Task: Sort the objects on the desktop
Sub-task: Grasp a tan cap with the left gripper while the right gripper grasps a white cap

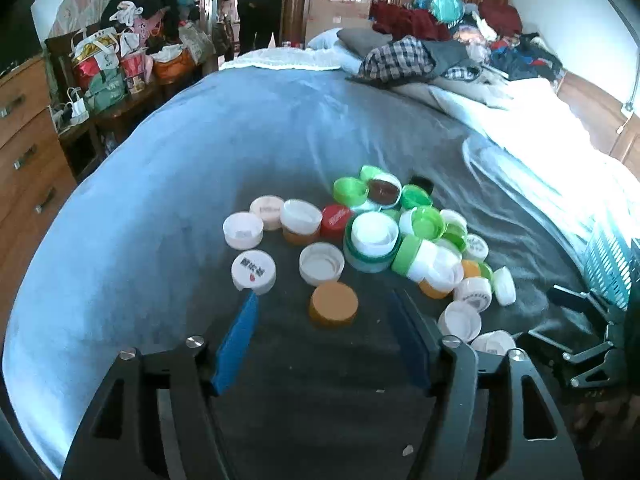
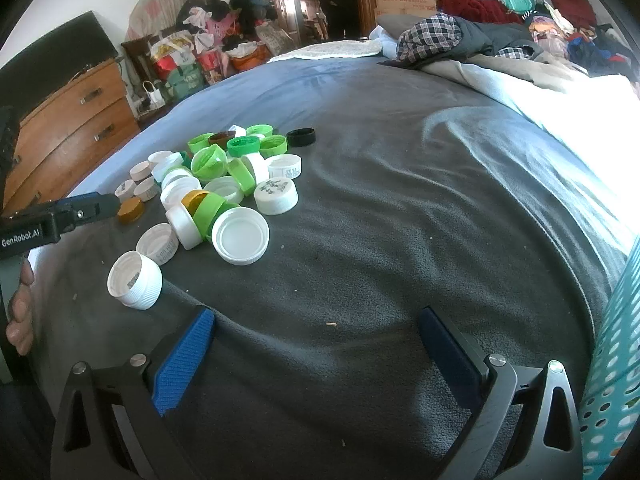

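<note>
A heap of plastic bottle caps [image 1: 376,236], white, green, orange, red and black, lies on the grey blanket [image 1: 280,140] of a bed. An orange cap [image 1: 333,305] sits alone, top up, just ahead of my left gripper [image 1: 322,295] and between its blue fingertips; the pads stand clear of it, so the gripper is open. The right wrist view shows the same heap [image 2: 224,184] at the left and my left gripper [image 2: 114,203] beside the orange cap [image 2: 131,210]. My right gripper [image 2: 316,312] is wide open over bare blanket, with a white cap [image 2: 136,280] to its left.
A teal perforated basket [image 2: 616,340] stands at the right edge, close to my right gripper. Piled clothes [image 1: 420,56] cover the far end of the bed. A wooden dresser [image 1: 24,140] and bags [image 1: 104,68] stand to the left. A person [image 1: 258,8] stands in the doorway.
</note>
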Demonstrator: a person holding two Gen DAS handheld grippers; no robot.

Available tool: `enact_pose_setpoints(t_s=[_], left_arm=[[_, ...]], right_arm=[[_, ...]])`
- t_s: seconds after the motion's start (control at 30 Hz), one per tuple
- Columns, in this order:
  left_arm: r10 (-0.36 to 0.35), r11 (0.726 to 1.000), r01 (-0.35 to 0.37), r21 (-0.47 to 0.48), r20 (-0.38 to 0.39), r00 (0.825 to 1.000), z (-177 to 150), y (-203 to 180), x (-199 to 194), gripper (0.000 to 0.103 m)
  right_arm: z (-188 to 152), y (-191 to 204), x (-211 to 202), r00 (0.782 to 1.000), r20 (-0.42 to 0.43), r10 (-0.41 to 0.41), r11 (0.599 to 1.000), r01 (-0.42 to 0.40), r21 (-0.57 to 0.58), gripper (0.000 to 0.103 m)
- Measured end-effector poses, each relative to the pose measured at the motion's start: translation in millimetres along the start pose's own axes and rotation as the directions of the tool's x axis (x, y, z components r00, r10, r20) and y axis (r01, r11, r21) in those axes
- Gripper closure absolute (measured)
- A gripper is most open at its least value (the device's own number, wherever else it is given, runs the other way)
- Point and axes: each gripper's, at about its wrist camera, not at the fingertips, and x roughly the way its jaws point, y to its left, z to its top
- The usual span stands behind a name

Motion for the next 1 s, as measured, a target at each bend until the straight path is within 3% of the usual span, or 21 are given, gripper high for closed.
enact_pose_setpoints(t_s=[0.17,0.23,0.3,0.4,0.53,0.8,0.87,1.0], left_arm=[[0.034,0.999,-0.033,0.009,-0.06,0.998,1,2,22,0.044],[0.063,0.998,-0.061,0.027,-0.082,0.995,0,0,29,0.069],[0.069,0.997,-0.066,0.044,-0.078,0.995,1,-4,30,0.078],[0.076,0.996,-0.073,0.048,-0.063,0.995,0,-5,27,0.078],[0.054,0.998,-0.053,0.016,-0.054,0.997,-2,1,23,0.078],[0.01,0.999,-0.012,-0.031,-0.066,0.998,2,7,24,0.078],[0.01,0.999,-0.012,-0.034,-0.064,0.998,4,8,23,0.078],[0.001,1.0,-0.002,-0.031,-0.035,0.999,6,6,12,0.078]], right_arm=[[0,-1,0,1.0,-0.002,0.004,1.0,-0.004,0.001,0.0],[1,-1,0,1.0,-0.006,0.003,1.0,-0.003,-0.001,0.0],[2,-1,0,1.0,-0.015,0.004,1.0,-0.004,-0.008,0.0],[5,3,-3,0.999,-0.033,0.002,0.999,-0.004,-0.031,0.006],[18,11,-5,0.996,-0.041,0.074,0.994,-0.077,-0.078,0.048],[43,35,26,0.99,-0.087,0.11,0.975,-0.125,-0.185,0.049],[47,36,28,0.989,-0.097,0.11,0.973,-0.127,-0.19,0.068],[48,39,19,0.992,-0.095,0.083,0.977,-0.1,-0.19,0.069]])
